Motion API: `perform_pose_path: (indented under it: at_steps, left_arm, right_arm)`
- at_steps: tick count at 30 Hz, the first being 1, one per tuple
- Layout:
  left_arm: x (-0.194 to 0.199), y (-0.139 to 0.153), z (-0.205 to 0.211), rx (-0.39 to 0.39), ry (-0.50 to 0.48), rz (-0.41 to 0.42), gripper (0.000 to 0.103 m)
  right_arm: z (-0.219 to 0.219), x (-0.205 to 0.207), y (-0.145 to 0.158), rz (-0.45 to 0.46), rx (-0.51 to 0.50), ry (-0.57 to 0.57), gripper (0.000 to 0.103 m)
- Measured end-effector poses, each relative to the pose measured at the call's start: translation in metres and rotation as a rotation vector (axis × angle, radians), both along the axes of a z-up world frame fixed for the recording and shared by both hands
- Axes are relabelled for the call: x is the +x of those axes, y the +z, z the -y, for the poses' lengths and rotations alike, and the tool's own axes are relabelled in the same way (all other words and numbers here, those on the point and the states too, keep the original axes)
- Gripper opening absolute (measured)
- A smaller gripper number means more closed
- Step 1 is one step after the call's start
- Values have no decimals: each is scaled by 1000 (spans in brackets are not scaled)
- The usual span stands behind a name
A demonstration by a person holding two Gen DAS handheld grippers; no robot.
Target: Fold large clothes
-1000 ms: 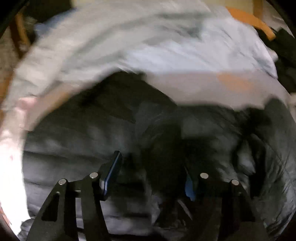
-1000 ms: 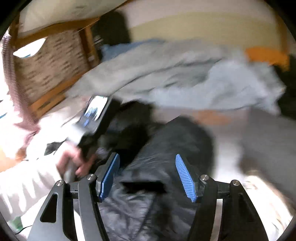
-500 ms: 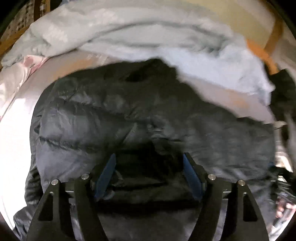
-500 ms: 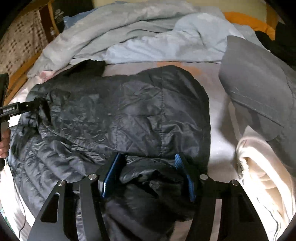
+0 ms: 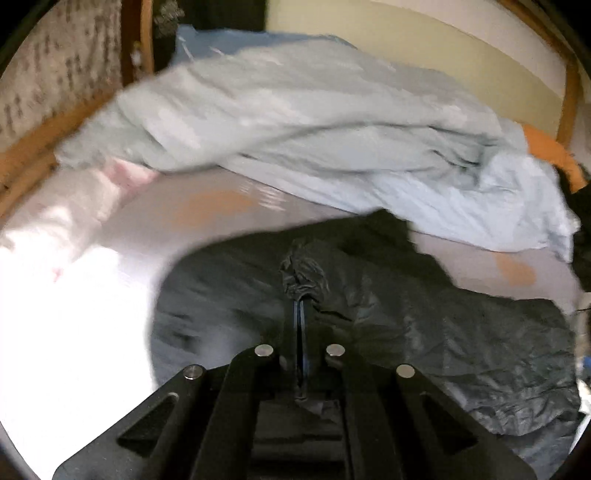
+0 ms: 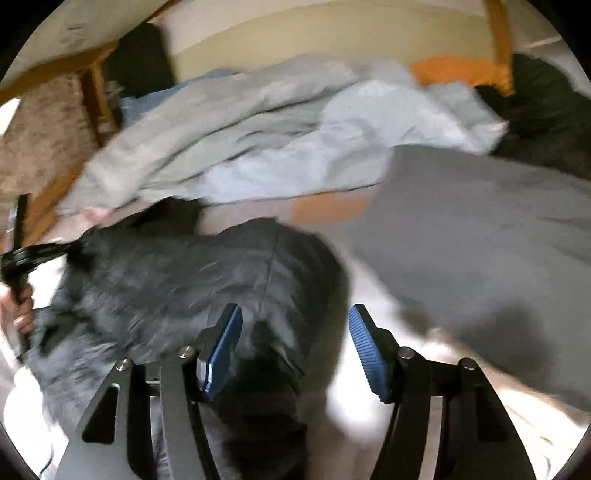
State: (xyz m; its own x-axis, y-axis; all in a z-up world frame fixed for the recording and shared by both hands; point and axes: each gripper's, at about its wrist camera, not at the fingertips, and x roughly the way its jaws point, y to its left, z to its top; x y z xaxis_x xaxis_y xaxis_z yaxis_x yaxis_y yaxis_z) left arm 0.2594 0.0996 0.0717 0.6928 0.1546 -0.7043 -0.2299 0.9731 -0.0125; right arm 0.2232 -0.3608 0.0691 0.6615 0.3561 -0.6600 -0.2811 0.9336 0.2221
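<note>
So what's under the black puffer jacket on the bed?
The black puffer jacket lies on a pale bedsheet with orange patches, visible around its edges. Whatever sits directly beneath it is covered.

Cream wall (image 6: 295, 33) behind bed; wooden frame (image 6: 498, 33); woven panel (image 5: 55, 70) left.

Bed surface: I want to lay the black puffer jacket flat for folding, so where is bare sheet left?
Bare sheet lies between the black puffer jacket and the pale blue duvet. Crowded on the other side: a grey garment.
</note>
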Motion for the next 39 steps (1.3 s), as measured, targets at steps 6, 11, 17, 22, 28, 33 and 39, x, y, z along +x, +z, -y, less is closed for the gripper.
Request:
perform_pose_path:
  at_steps: [6,11,17,22,28,33,39]
  left_arm:
    - [-4,-10,-49,46,98,-15,2]
    - [-5,-35,-54,44,100,-35,2]
    - [-6,-40,-45,56,51,15,3]
    - [-17,-27,-44,45,1,86,25]
    - [-42,2,-73,-94,10,140,30]
    - [-69,16,-105,-47,44,220,52]
    - [-67,-14,-157,-83,75,170,71]
  right_arm:
    - [-34,-2,-14,-77,-25,177,17]
    - [-39,25,-49,-190,-217,16,17]
    - [-5,17,-22,-66,-173,-40,17]
    - [-20,-1,13,-23,51,108,17]
    - [-72,-10,-7,-68,-44,230,17]
    - [-78,6,-56,-228,-169,138,17]
    - [-44,7,-47,-161,-197,-18,17]
